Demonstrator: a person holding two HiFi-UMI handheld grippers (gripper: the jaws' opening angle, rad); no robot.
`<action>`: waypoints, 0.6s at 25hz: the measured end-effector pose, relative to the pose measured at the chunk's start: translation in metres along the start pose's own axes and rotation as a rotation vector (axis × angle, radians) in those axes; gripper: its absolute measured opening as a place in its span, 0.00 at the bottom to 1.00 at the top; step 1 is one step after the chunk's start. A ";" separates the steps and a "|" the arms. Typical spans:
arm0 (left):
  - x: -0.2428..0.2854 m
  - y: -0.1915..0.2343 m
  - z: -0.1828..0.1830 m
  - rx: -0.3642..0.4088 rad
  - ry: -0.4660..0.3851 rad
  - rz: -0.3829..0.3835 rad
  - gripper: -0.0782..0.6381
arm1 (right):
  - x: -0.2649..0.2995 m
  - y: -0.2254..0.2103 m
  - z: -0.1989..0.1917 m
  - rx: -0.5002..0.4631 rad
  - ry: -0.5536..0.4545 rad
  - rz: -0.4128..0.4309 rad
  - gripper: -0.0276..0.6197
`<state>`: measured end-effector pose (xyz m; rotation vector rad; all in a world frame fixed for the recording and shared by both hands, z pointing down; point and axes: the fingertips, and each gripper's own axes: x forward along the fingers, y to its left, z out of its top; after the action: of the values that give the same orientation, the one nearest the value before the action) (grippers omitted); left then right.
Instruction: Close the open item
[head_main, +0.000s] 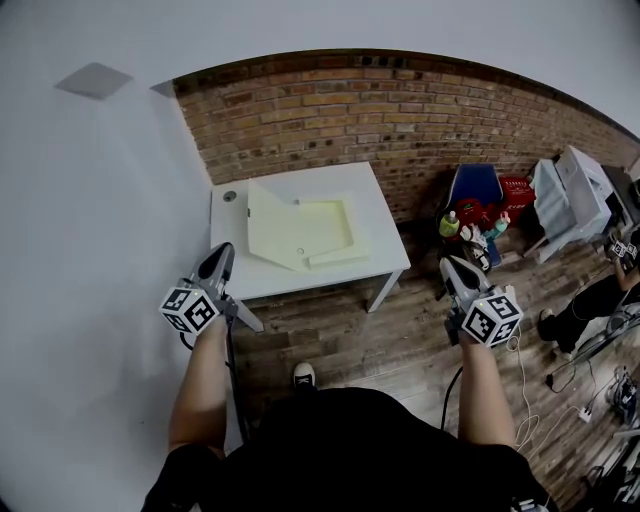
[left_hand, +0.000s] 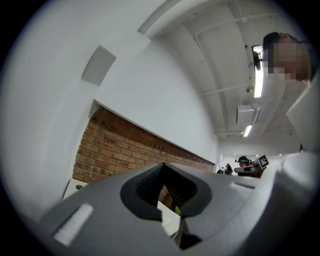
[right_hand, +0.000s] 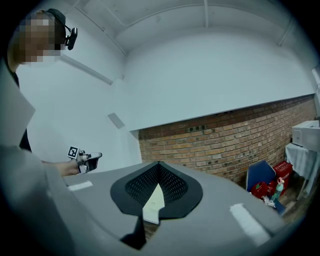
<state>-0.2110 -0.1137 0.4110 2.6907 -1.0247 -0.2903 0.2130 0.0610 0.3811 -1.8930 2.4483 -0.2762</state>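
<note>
A flat pale-yellow box (head_main: 325, 228) lies open on the white table (head_main: 378, 222) by the brick wall, with its lid (head_main: 268, 228) folded out to the left. My left gripper (head_main: 222, 252) hovers above the table's front-left corner, jaws shut and empty. Off the table's right side, over the wooden floor, my right gripper (head_main: 447, 264) is held shut and empty too. In the left gripper view the jaws (left_hand: 163, 164) meet at the tip, and a pale sliver shows through their gap. In the right gripper view the box (right_hand: 153, 203) shows through the closed jaws (right_hand: 159, 163).
A small round object (head_main: 229, 197) sits at the table's back-left corner. A blue bin and a red basket with toys (head_main: 482, 208) stand by the wall at right, beside a white unit (head_main: 575, 195). Another person (head_main: 600, 295) and cables (head_main: 575, 400) are at far right.
</note>
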 end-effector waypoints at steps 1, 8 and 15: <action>0.001 0.006 0.000 -0.002 -0.001 0.000 0.11 | 0.005 0.002 0.000 -0.003 0.000 0.002 0.04; 0.009 0.047 0.005 -0.026 -0.002 0.015 0.11 | 0.038 0.015 0.005 -0.016 0.014 0.012 0.04; 0.026 0.073 0.009 -0.039 -0.003 0.011 0.11 | 0.055 0.018 0.008 -0.024 0.032 -0.006 0.04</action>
<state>-0.2401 -0.1850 0.4217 2.6501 -1.0244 -0.3095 0.1830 0.0118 0.3750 -1.9198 2.4778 -0.2813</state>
